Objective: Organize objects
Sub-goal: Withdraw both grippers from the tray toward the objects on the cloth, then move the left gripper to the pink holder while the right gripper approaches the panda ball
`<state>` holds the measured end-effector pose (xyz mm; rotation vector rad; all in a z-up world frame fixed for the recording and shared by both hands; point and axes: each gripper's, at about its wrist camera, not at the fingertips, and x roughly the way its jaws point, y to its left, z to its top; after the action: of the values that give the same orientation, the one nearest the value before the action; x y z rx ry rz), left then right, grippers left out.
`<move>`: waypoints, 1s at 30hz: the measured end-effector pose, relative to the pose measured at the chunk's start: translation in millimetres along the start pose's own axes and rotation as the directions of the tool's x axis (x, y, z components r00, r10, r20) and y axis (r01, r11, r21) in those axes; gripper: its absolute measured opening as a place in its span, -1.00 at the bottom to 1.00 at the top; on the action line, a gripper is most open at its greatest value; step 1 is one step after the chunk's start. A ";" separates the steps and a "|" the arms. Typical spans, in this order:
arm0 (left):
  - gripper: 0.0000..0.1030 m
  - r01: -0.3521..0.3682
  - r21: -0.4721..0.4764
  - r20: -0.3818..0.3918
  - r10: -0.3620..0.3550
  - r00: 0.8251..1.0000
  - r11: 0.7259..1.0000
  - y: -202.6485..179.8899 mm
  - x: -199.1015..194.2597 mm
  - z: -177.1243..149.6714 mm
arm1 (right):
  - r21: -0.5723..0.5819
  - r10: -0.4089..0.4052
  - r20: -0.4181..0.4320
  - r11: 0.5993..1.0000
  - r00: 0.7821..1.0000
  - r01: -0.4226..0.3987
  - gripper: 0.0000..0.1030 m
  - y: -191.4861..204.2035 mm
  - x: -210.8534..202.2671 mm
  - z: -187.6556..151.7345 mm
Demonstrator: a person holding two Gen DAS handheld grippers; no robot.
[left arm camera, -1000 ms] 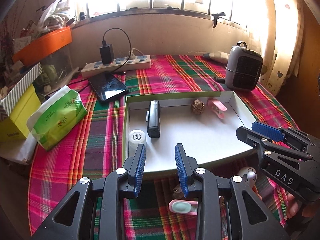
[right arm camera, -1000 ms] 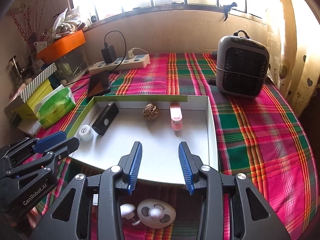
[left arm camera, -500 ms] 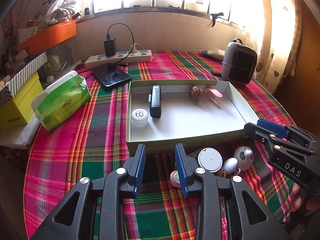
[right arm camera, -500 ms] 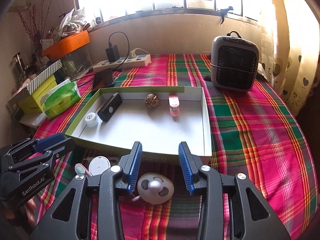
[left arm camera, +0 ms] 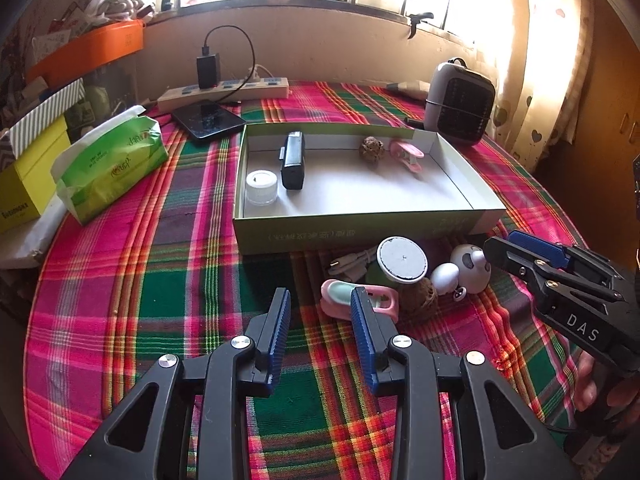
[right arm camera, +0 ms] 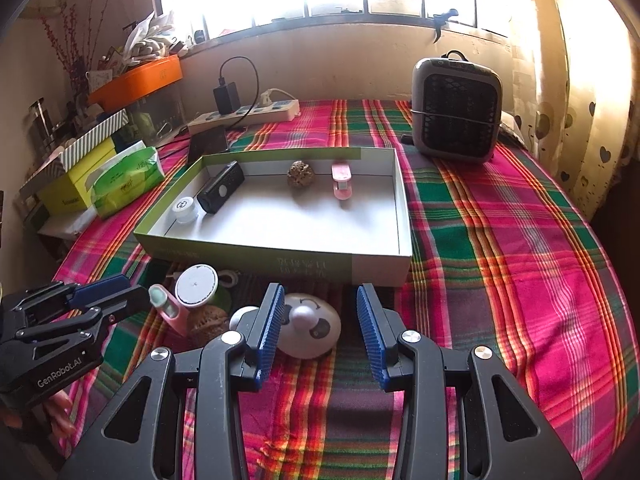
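A shallow green-sided box (left arm camera: 360,232) (right arm camera: 256,254) holds a white cap (left arm camera: 261,186), a black device (left arm camera: 293,160), a brown ball (left arm camera: 372,147) and a pink clip (left arm camera: 408,155). In front of it lie a pink-and-green clip (left arm camera: 340,296), a round white-topped jar (left arm camera: 402,260) (right arm camera: 197,284), a brown ball (left arm camera: 420,296), a white cable (left arm camera: 352,262) and a white panda fan (left arm camera: 470,268) (right arm camera: 308,326). My left gripper (left arm camera: 320,316) is open and empty, just left of the pink-and-green clip. My right gripper (right arm camera: 320,320) is open and empty, over the panda fan.
Plaid cloth (left arm camera: 160,280) covers the table. A green tissue pack (left arm camera: 112,164), a yellow box (left arm camera: 28,184), a phone (left arm camera: 208,120) and a power strip (left arm camera: 224,90) stand at left and back. A grey heater (right arm camera: 456,110) stands at back right.
Both grippers have drawn back toward me from over the box. The loose items in front of the box have come fully into view.
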<state>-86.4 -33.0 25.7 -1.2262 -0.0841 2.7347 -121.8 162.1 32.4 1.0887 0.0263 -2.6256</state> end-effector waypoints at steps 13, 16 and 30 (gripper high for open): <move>-0.33 0.028 -0.014 -0.039 -0.028 0.999 1.000 -5.4 5.9 -10.8 | 0.023 0.010 -0.030 1.000 0.999 -0.010 -0.23 -6.6 2.5 -13.5; -0.33 0.027 -0.009 -0.048 -0.027 0.998 1.000 -5.8 8.1 -13.0 | 0.009 0.026 -0.037 1.000 0.999 -0.026 -0.09 -3.8 4.6 -13.3; -0.33 0.022 -0.018 -0.058 -0.023 0.998 1.000 -1.0 11.1 -13.2 | -0.023 0.032 -0.087 0.999 0.996 -0.034 -0.02 5.9 21.6 -8.1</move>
<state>-83.8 -30.5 8.8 -1.3006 -0.1151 2.6825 -128.9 151.7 12.2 1.1838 0.0585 -2.5405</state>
